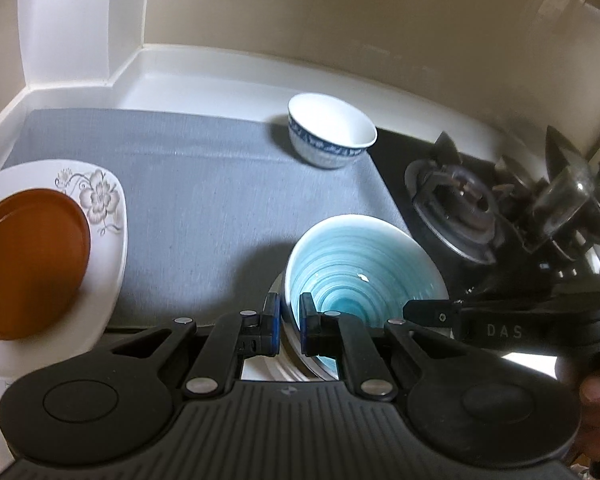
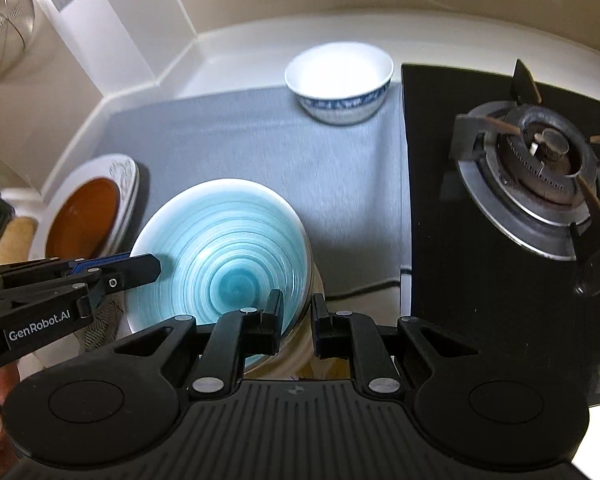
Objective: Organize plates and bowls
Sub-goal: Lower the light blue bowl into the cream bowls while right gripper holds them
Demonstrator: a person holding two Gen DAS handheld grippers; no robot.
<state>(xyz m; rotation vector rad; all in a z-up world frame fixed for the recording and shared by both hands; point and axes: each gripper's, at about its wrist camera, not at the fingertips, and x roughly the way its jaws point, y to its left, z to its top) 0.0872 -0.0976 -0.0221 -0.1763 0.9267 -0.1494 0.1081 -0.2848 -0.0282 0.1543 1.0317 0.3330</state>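
The turquoise bowl [image 1: 364, 268] is held tilted above the front edge of the grey mat [image 1: 204, 184], near the gas stove [image 2: 540, 152]. Its rim is pinched on two sides. The left tongs [image 1: 290, 322] are pressed on the near rim, one blue pad inside and one outside. The right tongs [image 2: 296, 322] are seen narrowly closed around the opposite rim, so the bowl is judged to be carried by both.

Under the bowl a pale ribbed dish [image 1: 288, 364] is partly visible; whether the bowl still touches it cannot be told.

Farther back, a white bowl with blue pattern [image 1: 332, 136] stands upright at the far edge of the mat, just beside the stove. On the left, an orange plate [image 1: 28, 264] lies inside a white flowered plate [image 1: 100, 200], partly off the mat on the white counter [image 1: 204, 80].

The step in hand is judged to be the moving of the turquoise bowl to a place with the other bowl. For this to be done well, the bowl should be brought level first, because a tilted glazed rim can slide between the pads. Both grips should be moved together at the same speed, so that no twist is put on the rim. The stove grate should be avoided on the right side. The bowl should be lowered slowly and released only when its foot rests flat.
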